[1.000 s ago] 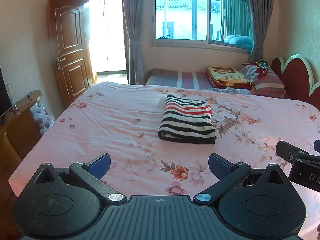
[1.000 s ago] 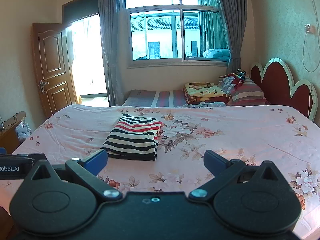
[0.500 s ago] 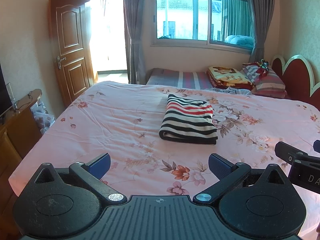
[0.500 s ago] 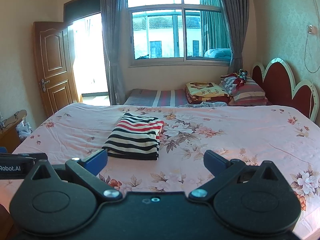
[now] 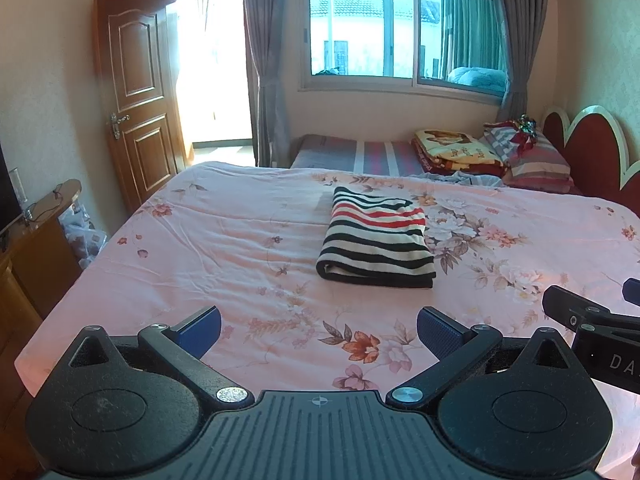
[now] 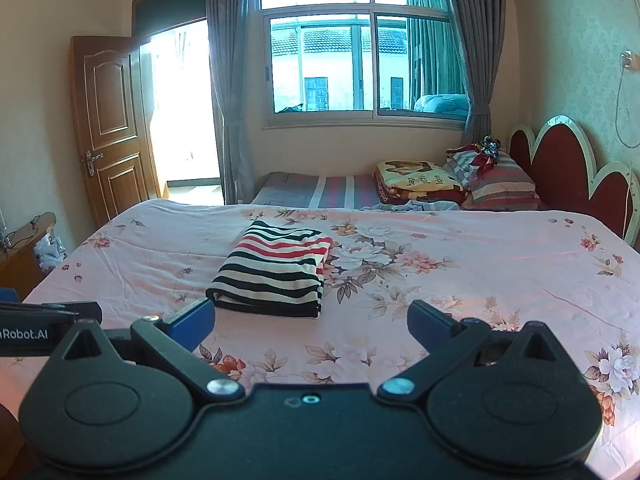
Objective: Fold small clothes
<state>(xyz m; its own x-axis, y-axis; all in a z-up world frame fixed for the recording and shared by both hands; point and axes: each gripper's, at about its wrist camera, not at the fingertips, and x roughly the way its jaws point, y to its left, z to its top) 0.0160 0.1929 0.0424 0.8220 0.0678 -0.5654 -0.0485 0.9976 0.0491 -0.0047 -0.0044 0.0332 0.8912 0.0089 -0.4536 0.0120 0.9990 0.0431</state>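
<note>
Striped black, white and red knitted garment (image 5: pixel 376 240) lies folded into a neat rectangle near the middle of the bed, on the pink floral bedspread (image 5: pixel 224 240), with its thick folded edge turned toward the two tools. Nothing touches it. The left tool (image 5: pixel 319 326) hangs over the near part of the bed, well short of the garment, its blue-padded fingers (image 5: pixel 200 326) spread wide with only bedspread between them. The right tool (image 6: pixel 310 322) is held just beside it at about the same height, fingers likewise spread apart and holding nothing; the garment (image 6: pixel 274 270) sits a little to the left of its centre line. Beyond the bed stand a brown wooden door (image 6: pixel 108 128), a grey-curtained window (image 6: pixel 360 60) and a red scalloped headboard (image 6: pixel 568 172) with folded blankets and pillows (image 6: pixel 460 180) piled next to it.
</note>
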